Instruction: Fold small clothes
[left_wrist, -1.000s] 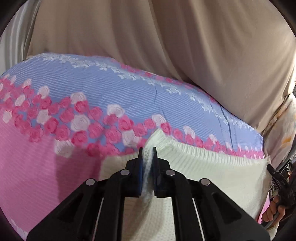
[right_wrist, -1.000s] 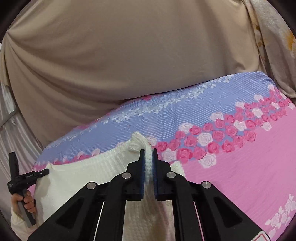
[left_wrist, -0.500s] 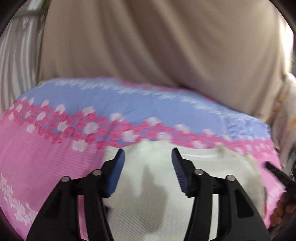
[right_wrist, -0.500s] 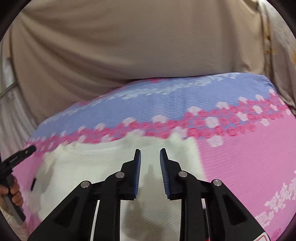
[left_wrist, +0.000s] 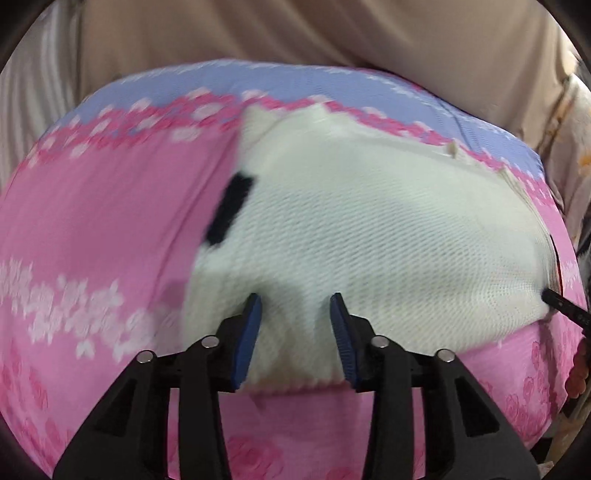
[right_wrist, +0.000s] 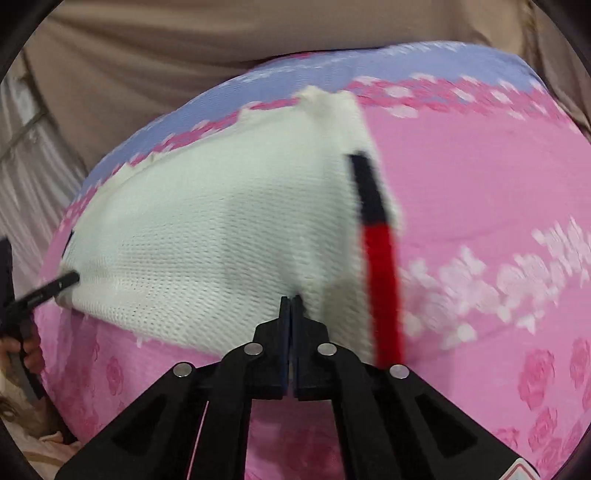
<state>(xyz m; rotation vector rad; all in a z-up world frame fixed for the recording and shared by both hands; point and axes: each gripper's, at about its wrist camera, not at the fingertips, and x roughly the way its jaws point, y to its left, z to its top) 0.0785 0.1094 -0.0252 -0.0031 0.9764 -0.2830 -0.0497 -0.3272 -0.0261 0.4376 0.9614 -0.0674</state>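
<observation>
The white knitted garment (left_wrist: 369, 229) lies flat on the bed cover (left_wrist: 92, 221), which is pink with a blue band at the far side, and all places here are given from this garment. The left tool (left_wrist: 295, 332) stands over the near edge of the garment, close to its left corner; its jaws have just been closing but are apart, the knit is seen between them and the pads do not press on it. The right tool (right_wrist: 291, 306) is at the near right corner, jaws fully together, and their tips seem to pinch a small ridge of the knit, though blur makes this not sure. A black and red stripe (right_wrist: 376, 258) runs along the right edge. The long axis of the garment goes from side to side between the two tools, so I judge the next fold lifts the near edge, and the left tool must first close on it.
</observation>
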